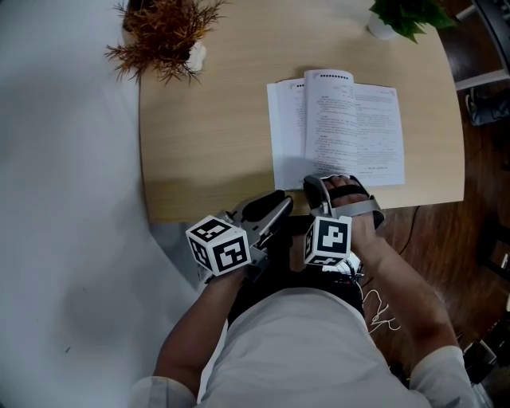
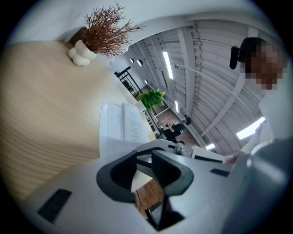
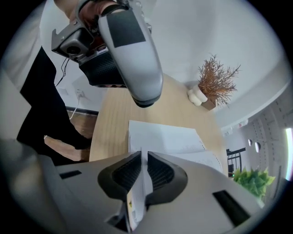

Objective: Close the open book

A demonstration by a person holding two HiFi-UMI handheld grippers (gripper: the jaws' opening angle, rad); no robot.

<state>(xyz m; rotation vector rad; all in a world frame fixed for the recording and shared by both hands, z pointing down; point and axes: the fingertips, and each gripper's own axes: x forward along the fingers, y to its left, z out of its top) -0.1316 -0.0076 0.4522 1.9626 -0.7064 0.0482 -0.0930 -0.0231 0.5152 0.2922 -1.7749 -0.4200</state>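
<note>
A pale wooden table with rounded corners stands on a dark brown plank floor beside a plain white wall. Long strip lights glow across a grey ribbed ceiling

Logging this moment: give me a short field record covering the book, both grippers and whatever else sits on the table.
book: open, lying flat on the table, pages up
right gripper: shut on the book, a few pages clamped at its near edge
left gripper: open, empty, at the table's near edge beside the right gripper
other items: dried plant at the far left corner; green plant at the far right
task state: book not yet closed
</note>
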